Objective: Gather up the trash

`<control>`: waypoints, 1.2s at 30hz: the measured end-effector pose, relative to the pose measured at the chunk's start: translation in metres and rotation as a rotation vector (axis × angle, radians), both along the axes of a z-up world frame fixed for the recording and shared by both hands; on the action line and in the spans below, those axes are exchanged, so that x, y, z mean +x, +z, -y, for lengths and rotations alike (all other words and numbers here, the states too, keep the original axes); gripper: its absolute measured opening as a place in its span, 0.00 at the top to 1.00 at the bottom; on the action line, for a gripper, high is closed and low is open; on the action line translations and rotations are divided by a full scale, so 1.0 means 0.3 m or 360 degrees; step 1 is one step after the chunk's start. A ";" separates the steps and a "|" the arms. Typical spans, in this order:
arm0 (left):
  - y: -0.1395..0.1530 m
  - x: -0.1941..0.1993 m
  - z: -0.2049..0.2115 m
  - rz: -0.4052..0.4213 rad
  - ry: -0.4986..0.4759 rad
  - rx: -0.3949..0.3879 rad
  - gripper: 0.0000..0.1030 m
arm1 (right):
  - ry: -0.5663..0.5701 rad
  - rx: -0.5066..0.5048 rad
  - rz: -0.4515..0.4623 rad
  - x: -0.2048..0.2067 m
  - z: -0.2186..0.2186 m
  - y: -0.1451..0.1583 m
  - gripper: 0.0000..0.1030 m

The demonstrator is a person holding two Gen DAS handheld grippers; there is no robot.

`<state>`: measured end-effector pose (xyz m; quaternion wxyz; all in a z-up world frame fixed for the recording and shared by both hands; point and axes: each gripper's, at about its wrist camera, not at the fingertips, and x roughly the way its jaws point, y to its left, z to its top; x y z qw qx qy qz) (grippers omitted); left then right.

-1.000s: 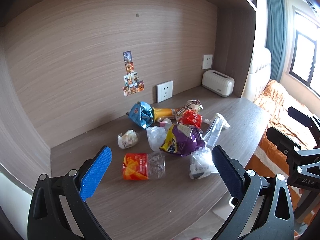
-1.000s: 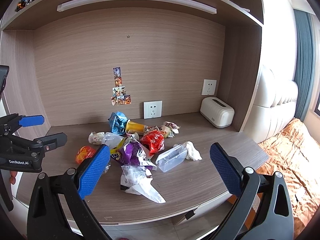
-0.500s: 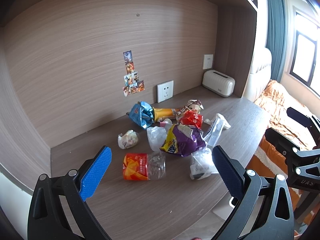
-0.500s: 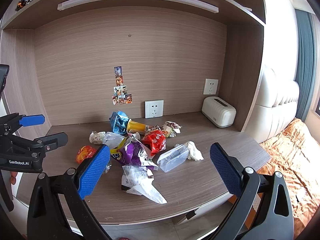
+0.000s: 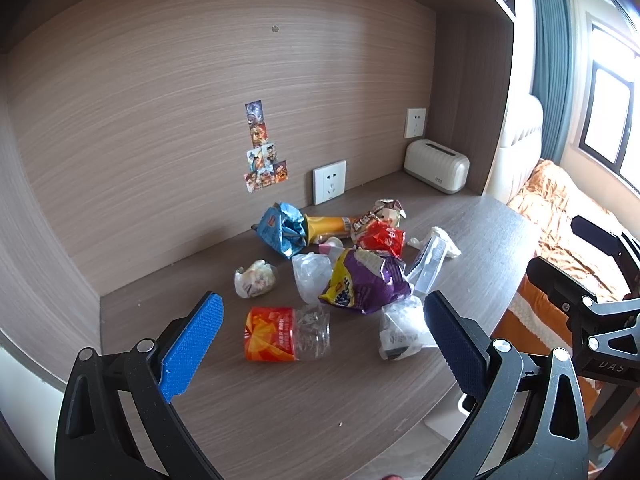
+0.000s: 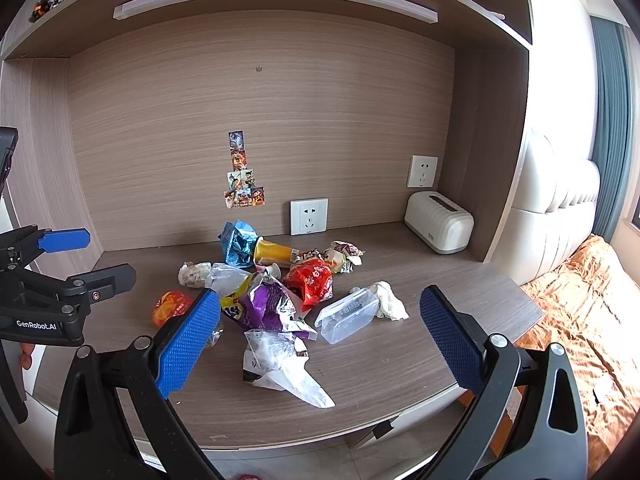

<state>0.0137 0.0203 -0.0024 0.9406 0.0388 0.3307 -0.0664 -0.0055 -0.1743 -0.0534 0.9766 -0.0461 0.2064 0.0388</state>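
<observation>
A heap of trash lies mid-desk: a purple snack bag [image 5: 366, 282] [image 6: 264, 306], a red wrapper [image 5: 380, 238] [image 6: 312, 282], a blue foil bag [image 5: 282, 228] [image 6: 238, 242], a yellow tube [image 5: 330, 226] [image 6: 274, 252], a crushed bottle with an orange label [image 5: 286, 338], a clear plastic box [image 6: 348, 314] and white bags [image 5: 402, 330] [image 6: 280, 364]. My left gripper [image 5: 320, 344] hangs open in front of the heap, holding nothing. My right gripper [image 6: 320, 344] is open too, near the desk's front edge, and empty.
A wooden desk [image 6: 400, 376] sits in an alcove with a back wall bearing stickers [image 6: 242, 176] and sockets [image 6: 309, 216]. A white toaster-shaped box [image 6: 438, 222] stands at the back right. A bed with an orange cover [image 6: 580, 308] lies to the right.
Both views have crept slightly nearer to the trash heap. Nothing on the desk has moved and both grippers stay open.
</observation>
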 end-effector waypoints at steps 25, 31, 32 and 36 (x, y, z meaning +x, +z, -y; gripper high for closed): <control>-0.008 0.009 0.007 -0.0005 0.0009 0.0009 0.04 | 0.0009 0.0007 -0.0015 0.016 0.001 -0.009 0.03; -0.052 0.032 -0.012 -0.0047 0.0013 -0.0028 0.04 | 0.0031 0.0012 -0.0073 0.045 -0.018 -0.047 0.03; -0.065 0.036 -0.019 -0.0056 0.0014 -0.0038 0.04 | 0.0037 0.0011 -0.0084 0.051 -0.023 -0.056 0.03; -0.138 0.067 -0.050 -0.0109 0.0029 -0.0055 0.04 | 0.0063 0.0006 -0.0151 0.091 -0.050 -0.116 0.03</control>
